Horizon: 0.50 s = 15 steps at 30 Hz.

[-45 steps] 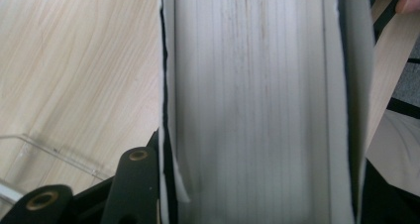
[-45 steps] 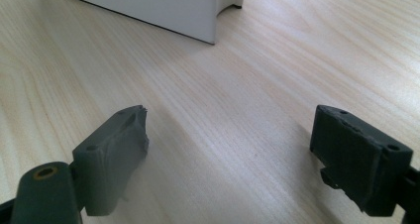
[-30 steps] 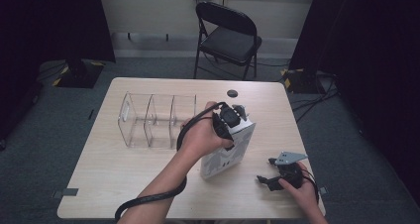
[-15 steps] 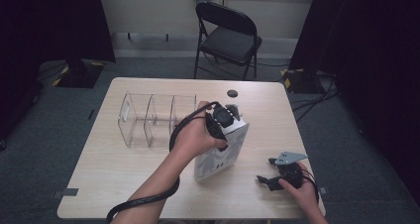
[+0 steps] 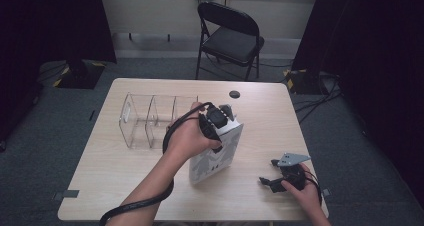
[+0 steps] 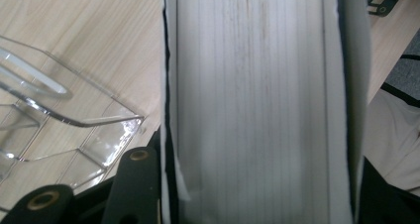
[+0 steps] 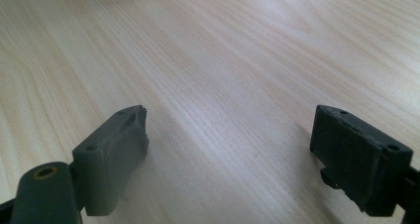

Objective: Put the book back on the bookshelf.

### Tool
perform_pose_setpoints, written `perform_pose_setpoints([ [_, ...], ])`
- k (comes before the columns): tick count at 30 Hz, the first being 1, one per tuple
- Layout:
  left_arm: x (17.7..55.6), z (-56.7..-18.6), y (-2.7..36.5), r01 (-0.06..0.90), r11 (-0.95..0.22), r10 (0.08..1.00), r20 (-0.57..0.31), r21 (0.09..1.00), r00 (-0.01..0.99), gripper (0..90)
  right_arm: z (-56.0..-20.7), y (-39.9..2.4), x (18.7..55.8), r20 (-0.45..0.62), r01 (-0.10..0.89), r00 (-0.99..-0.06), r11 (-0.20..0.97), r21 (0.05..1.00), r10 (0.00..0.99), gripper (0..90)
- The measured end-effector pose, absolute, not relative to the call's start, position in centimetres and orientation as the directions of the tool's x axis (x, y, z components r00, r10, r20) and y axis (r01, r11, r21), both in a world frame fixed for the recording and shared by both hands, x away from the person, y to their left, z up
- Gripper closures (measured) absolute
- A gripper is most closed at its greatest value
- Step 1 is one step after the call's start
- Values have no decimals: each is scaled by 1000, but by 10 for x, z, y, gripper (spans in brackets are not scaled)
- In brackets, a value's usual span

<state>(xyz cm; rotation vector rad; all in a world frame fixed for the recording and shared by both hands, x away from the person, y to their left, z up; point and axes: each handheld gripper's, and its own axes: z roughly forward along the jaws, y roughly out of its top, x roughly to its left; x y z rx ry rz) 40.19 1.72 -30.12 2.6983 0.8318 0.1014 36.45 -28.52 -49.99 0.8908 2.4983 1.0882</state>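
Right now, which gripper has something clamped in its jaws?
The left gripper: its jaws are closed on the thick book, held standing on the table. The right gripper rests open with bare tabletop between its jaws.

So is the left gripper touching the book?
Touching. In the left gripper view, the fingers press against the book, whose page edges sit clamped between them; the high view shows it gripped from above.
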Motion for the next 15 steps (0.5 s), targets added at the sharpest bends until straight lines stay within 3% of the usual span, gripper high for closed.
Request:
perform_pose_setpoints([
  [15, 396, -308, 41, 573, -758, 593, -36, 313, 804, 527, -500, -285, 365, -4, 428, -774, 528, 734, 634, 137],
])
